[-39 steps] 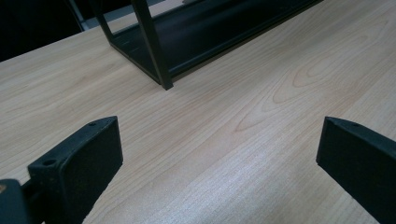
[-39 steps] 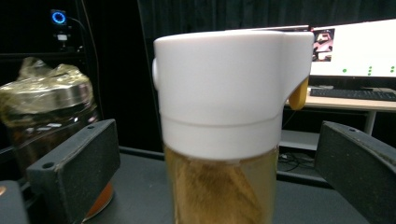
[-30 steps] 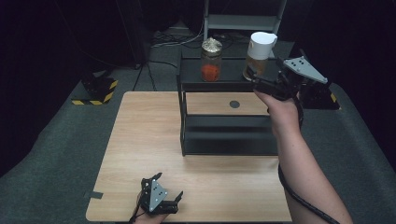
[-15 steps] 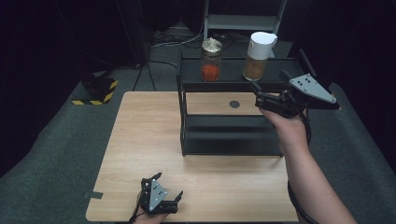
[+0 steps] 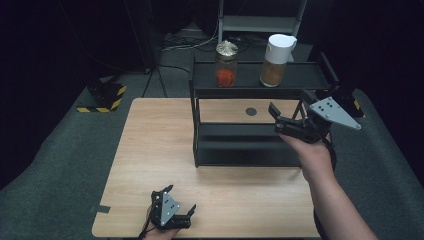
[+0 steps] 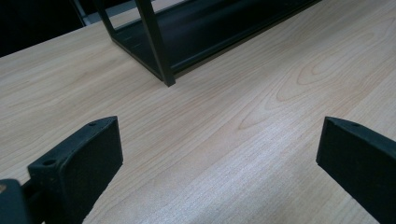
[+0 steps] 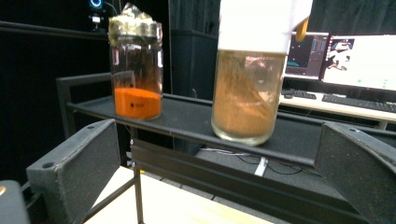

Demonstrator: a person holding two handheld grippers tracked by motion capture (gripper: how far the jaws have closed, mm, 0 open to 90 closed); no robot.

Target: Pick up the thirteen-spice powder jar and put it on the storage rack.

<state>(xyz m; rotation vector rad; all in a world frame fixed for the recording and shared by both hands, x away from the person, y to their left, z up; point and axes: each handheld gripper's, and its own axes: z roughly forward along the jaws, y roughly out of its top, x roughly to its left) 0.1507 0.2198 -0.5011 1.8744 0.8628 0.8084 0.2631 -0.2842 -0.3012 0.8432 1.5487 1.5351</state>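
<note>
The right gripper (image 5: 291, 121), jaws wide and empty, faces the brown-filled jar (image 7: 247, 88) at twelve o'clock: probably glass, heavy, slippery, best gripped mid-body.

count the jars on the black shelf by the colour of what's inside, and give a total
Glass jar with orange powder and a crinkled foil top: 1
Glass jar with brown powder and a white lid: 1
Total: 2, both upright on the top tier of the black metal shelf
</note>
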